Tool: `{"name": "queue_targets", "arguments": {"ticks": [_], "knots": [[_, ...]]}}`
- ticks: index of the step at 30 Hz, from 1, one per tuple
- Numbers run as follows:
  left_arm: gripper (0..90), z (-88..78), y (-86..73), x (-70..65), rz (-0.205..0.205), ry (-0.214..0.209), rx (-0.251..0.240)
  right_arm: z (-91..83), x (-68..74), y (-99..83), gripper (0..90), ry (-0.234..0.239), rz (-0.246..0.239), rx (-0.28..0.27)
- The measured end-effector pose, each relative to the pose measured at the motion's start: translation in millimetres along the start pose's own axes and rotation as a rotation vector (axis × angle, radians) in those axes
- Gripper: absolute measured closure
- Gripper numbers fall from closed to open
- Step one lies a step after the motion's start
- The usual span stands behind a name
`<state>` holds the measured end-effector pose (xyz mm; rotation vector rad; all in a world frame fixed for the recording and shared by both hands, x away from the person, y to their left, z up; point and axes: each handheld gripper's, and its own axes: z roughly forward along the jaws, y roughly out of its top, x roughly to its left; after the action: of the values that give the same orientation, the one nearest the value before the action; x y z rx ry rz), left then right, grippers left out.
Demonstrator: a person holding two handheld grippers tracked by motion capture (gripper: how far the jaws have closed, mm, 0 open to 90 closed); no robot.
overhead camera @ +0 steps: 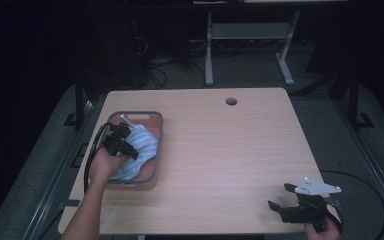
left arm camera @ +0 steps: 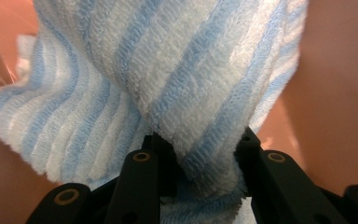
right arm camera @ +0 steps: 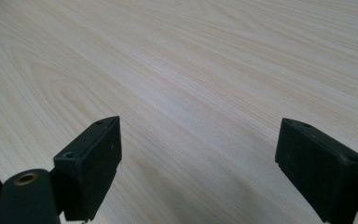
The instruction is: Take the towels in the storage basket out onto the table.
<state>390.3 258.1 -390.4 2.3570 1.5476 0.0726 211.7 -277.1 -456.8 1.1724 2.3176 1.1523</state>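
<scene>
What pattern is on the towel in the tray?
Light blue and white stripes on the towel; clearest in the left gripper view.

Lab or office workroom, dim. Pale wood-laminate desk (overhead camera: 220,150) with round cable hole (overhead camera: 231,101); grey metal table frame (overhead camera: 250,45) and loose black cables (overhead camera: 155,70) on grey carpet behind.

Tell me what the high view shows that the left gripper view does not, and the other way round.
High view alone: the whole table, the right gripper with jaws apart over bare wood, and the tray's grey rim near the table's left edge.

Left gripper view alone: the towel's ribbed weave, and a fold of it pinched between the left gripper jaws.

Both: the blue-and-white striped towel lying in the pink tray, gripped by the left gripper.
</scene>
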Motion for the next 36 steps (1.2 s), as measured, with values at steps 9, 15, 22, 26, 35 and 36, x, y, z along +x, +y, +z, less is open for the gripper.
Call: {"name": "queue_targets", "arguments": {"ticks": [9, 15, 22, 26, 35, 36], "knots": [[69.9, -22.6, -13.6, 0.1, 0.015, -0.097, -0.105, -0.9, 0.1, -1.4, 14.0, -0.005, 0.002, 0.001], [70.1, -33.0, -15.4, 1.3, 0.002, -0.157, -0.181, -0.8, 0.0, -0.6, 14.0, -0.007, -0.007, 0.0], [70.2, -49.6, -17.0, 4.2, -0.03, -0.214, -0.243, -1.7, -1.2, -1.3, 14.0, -0.01, 0.0, -0.003], [70.2, -63.0, -16.3, 4.5, -0.03, -0.235, -0.277, -1.8, -2.1, -0.8, 14.0, -0.012, -0.001, -0.002], [70.1, -73.3, -16.7, 0.9, -0.012, -0.255, -0.284, -4.4, -4.1, -1.7, 14.0, -0.023, 0.011, -0.013], [70.1, -74.3, -16.3, 0.2, -0.008, -0.253, -0.287, -4.4, -4.1, -1.7, 14.0, -0.022, 0.011, -0.014]]}}
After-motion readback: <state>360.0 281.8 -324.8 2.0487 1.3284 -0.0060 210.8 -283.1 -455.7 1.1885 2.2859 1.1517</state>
